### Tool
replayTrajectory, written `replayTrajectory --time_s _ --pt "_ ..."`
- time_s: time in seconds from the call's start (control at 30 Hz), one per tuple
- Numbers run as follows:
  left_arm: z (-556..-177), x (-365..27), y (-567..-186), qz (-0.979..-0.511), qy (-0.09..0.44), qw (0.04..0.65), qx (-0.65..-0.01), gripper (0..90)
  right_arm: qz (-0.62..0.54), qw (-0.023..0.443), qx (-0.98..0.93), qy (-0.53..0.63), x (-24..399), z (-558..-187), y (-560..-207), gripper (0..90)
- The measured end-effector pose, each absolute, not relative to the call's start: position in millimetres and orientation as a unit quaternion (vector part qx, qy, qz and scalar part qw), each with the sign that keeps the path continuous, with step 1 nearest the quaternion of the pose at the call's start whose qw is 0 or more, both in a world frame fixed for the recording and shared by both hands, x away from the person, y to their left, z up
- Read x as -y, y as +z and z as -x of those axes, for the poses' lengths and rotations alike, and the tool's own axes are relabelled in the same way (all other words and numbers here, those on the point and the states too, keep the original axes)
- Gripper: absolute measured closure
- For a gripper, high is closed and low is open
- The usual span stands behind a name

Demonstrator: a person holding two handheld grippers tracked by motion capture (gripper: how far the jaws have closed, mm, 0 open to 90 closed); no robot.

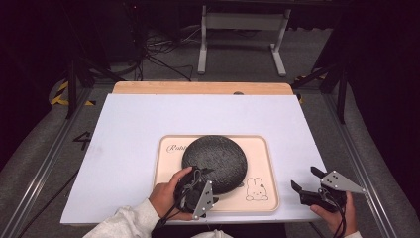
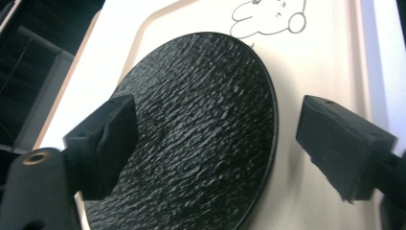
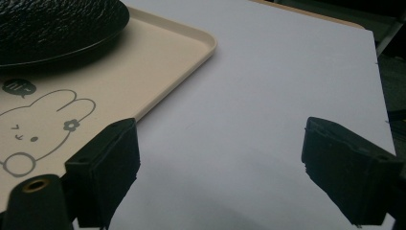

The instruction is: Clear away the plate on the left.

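Note:
A round black plate (image 1: 214, 161) with a rough, rippled surface lies upside down like a low dome on a cream tray (image 1: 265, 163) that bears a rabbit drawing (image 1: 256, 189). My left gripper (image 1: 197, 177) is at the plate's near left edge. In the left gripper view its jaws stand wide open (image 2: 218, 115), one over the black plate (image 2: 201, 143) and the other over the bare tray (image 2: 316, 62), and neither pad presses on anything. My right gripper (image 1: 303, 178) hangs open over the white tabletop, right of the tray, with nothing between its fingers (image 3: 220, 139).
The tray sits near the front of a white board (image 1: 148, 119) on a wooden table. The tray's corner (image 3: 201, 43) and the plate's rim (image 3: 52, 24) lie to the left in the right gripper view. Metal rails, cables and a white stand are beyond the table.

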State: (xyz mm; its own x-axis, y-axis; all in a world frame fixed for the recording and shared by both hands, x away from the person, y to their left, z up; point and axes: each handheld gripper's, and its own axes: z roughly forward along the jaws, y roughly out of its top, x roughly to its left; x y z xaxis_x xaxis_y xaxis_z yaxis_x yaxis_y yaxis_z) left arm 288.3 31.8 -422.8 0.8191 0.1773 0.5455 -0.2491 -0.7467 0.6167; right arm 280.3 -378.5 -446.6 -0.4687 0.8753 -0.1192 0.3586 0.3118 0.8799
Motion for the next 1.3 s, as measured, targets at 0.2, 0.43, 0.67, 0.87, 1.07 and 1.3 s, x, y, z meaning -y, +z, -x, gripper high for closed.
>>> replayTrajectory --time_s 0.2,0.43,0.67,0.87,1.07,1.3 --pt "-294.8 -38.4 -416.9 -0.879 0.306 0.364 0.004 10.0 -0.412 0.310 -0.749 0.417 378.7 -280.5 -446.9 13.7" --pt "-300.7 -45.0 -413.5 -0.874 0.320 0.366 -0.008 8.0 -0.413 0.310 -0.748 0.416 378.8 -280.6 -447.0 13.7" --pt "-310.5 -58.2 -409.3 -0.866 0.322 0.382 -0.014 8.1 -0.412 0.311 -0.749 0.416 378.7 -280.5 -446.9 13.7" --pt "-316.2 -67.1 -406.5 -0.862 0.340 0.374 -0.023 8.1 -0.412 0.311 -0.749 0.416 378.8 -280.5 -447.0 13.7" --pt "-321.7 -74.1 -405.3 -0.860 0.345 0.374 -0.035 8.2 -0.411 0.312 -0.749 0.415 378.4 -280.5 -446.9 13.7" --pt "-331.4 -86.4 -406.4 -0.862 0.340 0.370 -0.060 8.2 -0.411 0.316 -0.748 0.415 378.5 -280.1 -445.8 13.7"
